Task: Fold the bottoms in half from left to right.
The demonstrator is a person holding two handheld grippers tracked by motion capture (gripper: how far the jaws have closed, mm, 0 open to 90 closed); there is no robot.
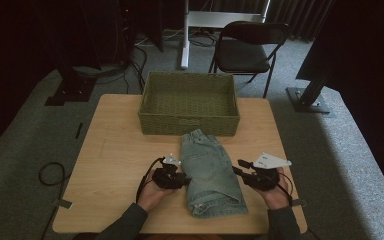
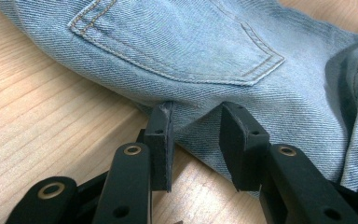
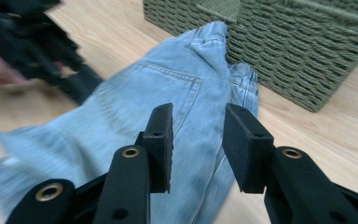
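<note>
Folded denim shorts (image 1: 211,172) at worktop (image 1: 115,150) centre, six o'clock of basket (image 1: 189,102); soft, limp, light. Left hand-held gripper (image 2: 196,135) open astride hem, right hand-held gripper (image 3: 196,140) open above; best pinched at edges

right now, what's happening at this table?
A person works on folded denim shorts lying on the wooden table in front of a green wicker basket. The left claw is at the shorts' edge with a bit of denim between its parted jaws, which do not pinch it. The right claw hovers open over the shorts from the other side. The basket looks empty.
</note>
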